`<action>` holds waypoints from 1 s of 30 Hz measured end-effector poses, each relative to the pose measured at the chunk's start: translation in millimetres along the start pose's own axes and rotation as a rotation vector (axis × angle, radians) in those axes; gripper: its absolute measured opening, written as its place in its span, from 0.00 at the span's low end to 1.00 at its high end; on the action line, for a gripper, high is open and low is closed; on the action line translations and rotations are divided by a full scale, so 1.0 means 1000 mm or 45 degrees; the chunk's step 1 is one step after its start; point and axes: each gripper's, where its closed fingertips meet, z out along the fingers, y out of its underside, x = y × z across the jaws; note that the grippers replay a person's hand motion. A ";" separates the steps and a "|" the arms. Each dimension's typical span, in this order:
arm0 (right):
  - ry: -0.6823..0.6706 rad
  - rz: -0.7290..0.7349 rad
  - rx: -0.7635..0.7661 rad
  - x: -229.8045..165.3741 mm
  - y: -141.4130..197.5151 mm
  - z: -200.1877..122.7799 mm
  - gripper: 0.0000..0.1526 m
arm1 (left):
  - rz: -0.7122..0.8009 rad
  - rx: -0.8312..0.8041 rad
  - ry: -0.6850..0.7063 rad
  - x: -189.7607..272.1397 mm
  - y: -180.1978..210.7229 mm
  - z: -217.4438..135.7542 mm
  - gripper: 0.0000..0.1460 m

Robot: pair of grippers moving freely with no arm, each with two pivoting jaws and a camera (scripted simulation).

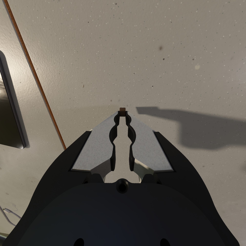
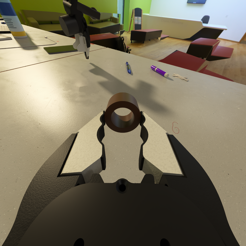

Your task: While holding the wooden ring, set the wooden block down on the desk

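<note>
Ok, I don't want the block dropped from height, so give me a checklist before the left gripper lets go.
1. Block pinched at the left gripper tips: ok.
2. Block touching the desk: not ok; in the right wrist view the left gripper hangs above its shadow.
3. Desk under the block free of objects: ok; pen and purple marker lie off to the side.
4. Ring held in the right gripper, jaws on both sides: ok.
5. Ring off the desk: ok.
6. Block's underside level: cannot tell.
</note>
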 end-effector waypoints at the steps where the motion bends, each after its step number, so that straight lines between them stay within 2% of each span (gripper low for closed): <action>1: -0.002 0.001 0.000 0.000 0.000 0.000 0.34 | 0.014 0.003 -0.005 0.000 0.000 0.000 0.05; 7: -0.008 -0.004 0.003 -0.003 -0.002 -0.001 0.34 | 0.092 0.064 0.041 0.008 0.001 -0.015 0.05; 13: -0.013 -0.005 0.008 -0.005 -0.003 -0.001 0.34 | 0.228 0.290 0.149 0.028 0.021 -0.077 0.05; 19: -0.012 -0.009 -0.009 -0.005 0.002 0.001 0.34 | 0.453 0.723 0.279 0.085 0.087 -0.143 0.05; 23: 0.012 -0.020 -0.021 -0.001 0.004 0.001 0.34 | 0.538 0.949 0.351 0.132 0.142 -0.168 0.05; 27: 0.041 -0.032 -0.025 0.003 0.004 0.000 0.34 | 0.608 1.033 0.406 0.170 0.179 -0.174 0.05; 30: 0.055 -0.036 -0.024 0.006 0.003 -0.002 0.34 | 0.802 1.023 0.528 0.208 0.190 -0.182 0.05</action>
